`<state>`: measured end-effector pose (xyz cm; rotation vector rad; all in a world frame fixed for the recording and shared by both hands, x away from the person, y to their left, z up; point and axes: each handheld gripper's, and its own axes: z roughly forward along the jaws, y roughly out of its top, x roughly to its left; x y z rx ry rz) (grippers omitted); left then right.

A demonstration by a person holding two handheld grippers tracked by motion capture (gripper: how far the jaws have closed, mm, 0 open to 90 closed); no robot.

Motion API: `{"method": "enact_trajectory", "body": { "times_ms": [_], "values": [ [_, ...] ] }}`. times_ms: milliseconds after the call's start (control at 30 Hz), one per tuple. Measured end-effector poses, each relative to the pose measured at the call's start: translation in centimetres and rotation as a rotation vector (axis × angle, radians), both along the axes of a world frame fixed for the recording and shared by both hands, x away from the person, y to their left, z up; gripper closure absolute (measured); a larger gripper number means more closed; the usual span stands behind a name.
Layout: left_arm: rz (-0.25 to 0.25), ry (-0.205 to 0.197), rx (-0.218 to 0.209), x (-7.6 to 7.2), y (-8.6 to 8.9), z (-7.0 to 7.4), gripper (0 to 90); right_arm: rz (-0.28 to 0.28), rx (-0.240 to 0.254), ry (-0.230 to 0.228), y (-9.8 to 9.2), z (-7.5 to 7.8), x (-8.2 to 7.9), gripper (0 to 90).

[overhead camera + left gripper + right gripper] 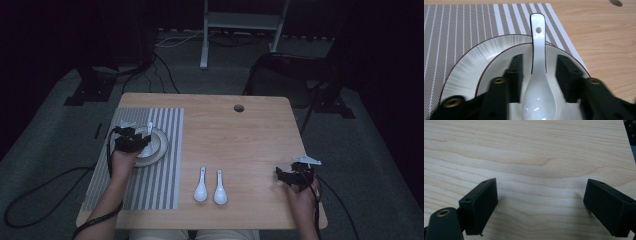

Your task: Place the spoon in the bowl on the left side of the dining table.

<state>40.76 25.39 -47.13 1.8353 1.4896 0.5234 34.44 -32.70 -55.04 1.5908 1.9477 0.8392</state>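
Observation:
A white ceramic spoon (pixel 538 82) lies in a white bowl (pixel 506 53) that sits on a ribbed plate (pixel 471 60) on the striped placemat (pixel 461 22). Its handle points away over the bowl's rim. My left gripper (pixel 539 60) is open, with one jaw on each side of the spoon and a gap on both sides. In the high view this left gripper (pixel 132 140) hovers over the plate (pixel 161 146) at the table's left. My right gripper (pixel 541 186) is open over bare wood, near the table's front right (pixel 290 176).
Two more white spoons (pixel 201 185) (pixel 219 187) lie side by side on the wooden table (pixel 240 135), just right of the placemat (pixel 165 180). A round cable hole (pixel 239 108) sits near the far edge. Cables trail from both grippers off the front.

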Motion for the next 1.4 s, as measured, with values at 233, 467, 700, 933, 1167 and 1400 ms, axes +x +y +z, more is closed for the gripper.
{"method": "enact_trajectory", "body": {
  "times_ms": [233, 467, 700, 933, 1167, 1400],
  "values": [
    [-0.019, -0.024, -0.005, -1.4, -0.4, 0.6, 38.6, 0.000, 0.000, 0.000, 0.0, 0.0, 0.0, 11.5],
    [-0.011, -0.042, -0.009, -2.7, -0.6, 0.6, 34.2, 0.000, 0.000, 0.000, 0.0, 0.0, 0.0, 11.4],
    [0.009, -0.035, -0.013, -3.7, -0.3, 0.1, 23.1, 0.000, 0.000, 0.000, 0.0, 0.0, 0.0, 11.4],
    [0.007, -0.044, 0.004, -4.8, 0.1, 0.3, 8.7, 0.000, 0.000, 0.000, 0.0, 0.0, 0.0, 11.5],
    [-0.021, -0.049, 0.024, -6.2, 0.3, 0.2, 2.0, 0.000, 0.000, 0.000, 0.0, 0.0, 0.0, 11.5],
    [0.015, -0.118, 0.035, -8.3, 1.4, -0.3, 2.1, 0.000, 0.000, 0.000, 0.0, 0.0, 0.0, 11.5]
  ]
}}
